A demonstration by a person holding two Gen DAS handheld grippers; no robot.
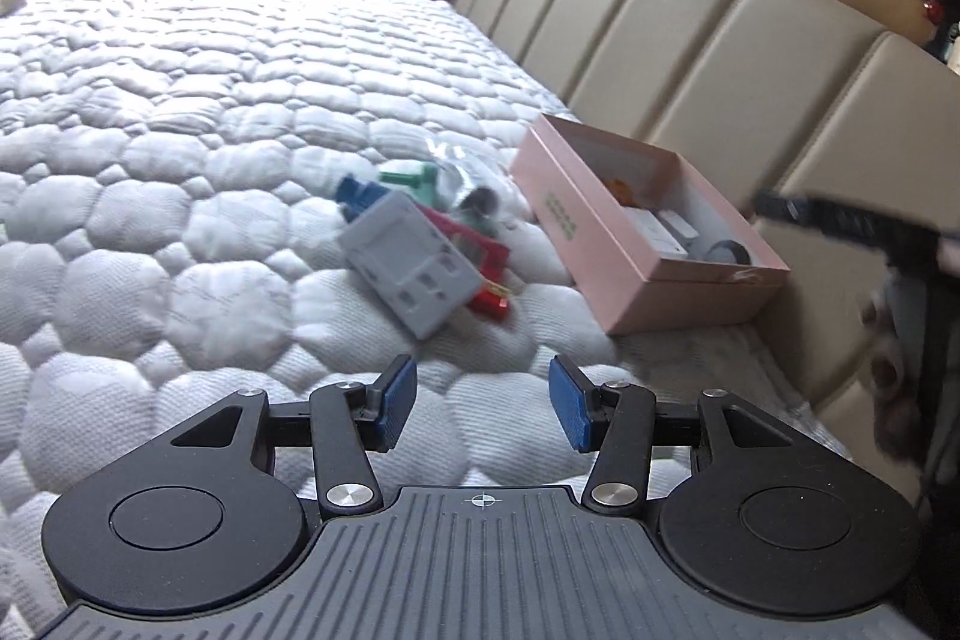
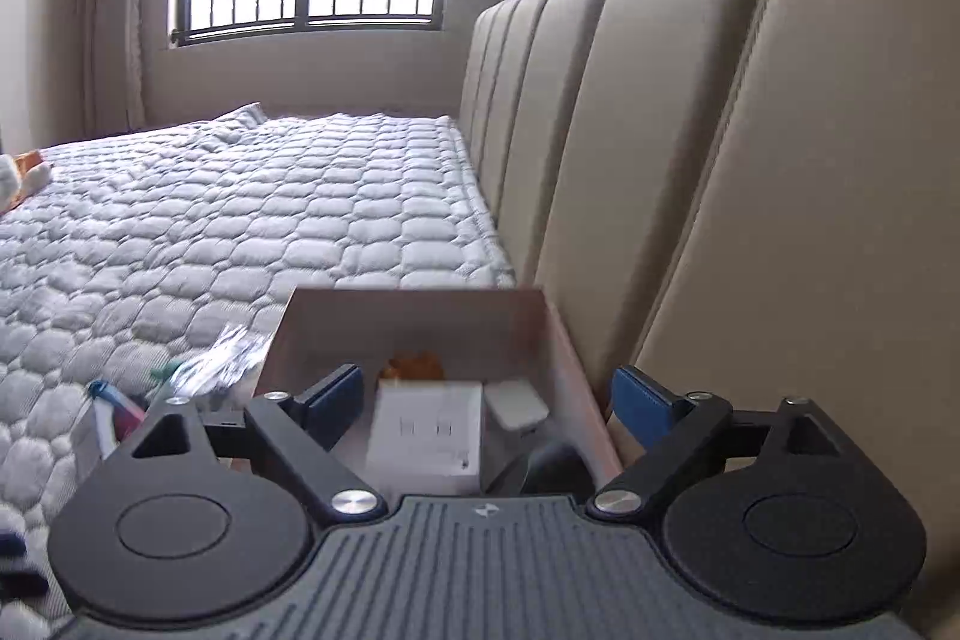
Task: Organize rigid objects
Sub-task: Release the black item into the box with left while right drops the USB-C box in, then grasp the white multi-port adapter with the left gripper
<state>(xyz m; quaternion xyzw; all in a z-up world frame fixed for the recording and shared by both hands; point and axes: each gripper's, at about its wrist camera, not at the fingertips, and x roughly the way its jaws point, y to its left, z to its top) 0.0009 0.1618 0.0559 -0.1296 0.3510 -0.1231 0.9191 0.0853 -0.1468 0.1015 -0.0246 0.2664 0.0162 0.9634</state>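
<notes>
Presently, findings as follows.
Left tool [image 1: 483, 403]: pads apart, nothing between them; poised over the mattress [image 1: 180, 148], short of the loose pile.
Right tool [image 2: 486, 400]: pads spread wide, gripping nothing; hanging over the open pink box [image 1: 606, 280].
Task items: grey flat case [image 1: 408, 268] lies atop red [image 1: 489, 253], blue [image 1: 360, 193] and green [image 1: 414, 175] pieces just beside the box; a white carton [image 2: 427, 436] already sits inside.
Risk, stacking: lifting the grey case may drag the pieces beneath.
Risk, surface: soft quilting could let items tip or sink away from the pads.
Risk, crowding: both tools working near one box may collide.
Writing: green print on the box wall, illegible; marks on the carton too blurred.
</notes>
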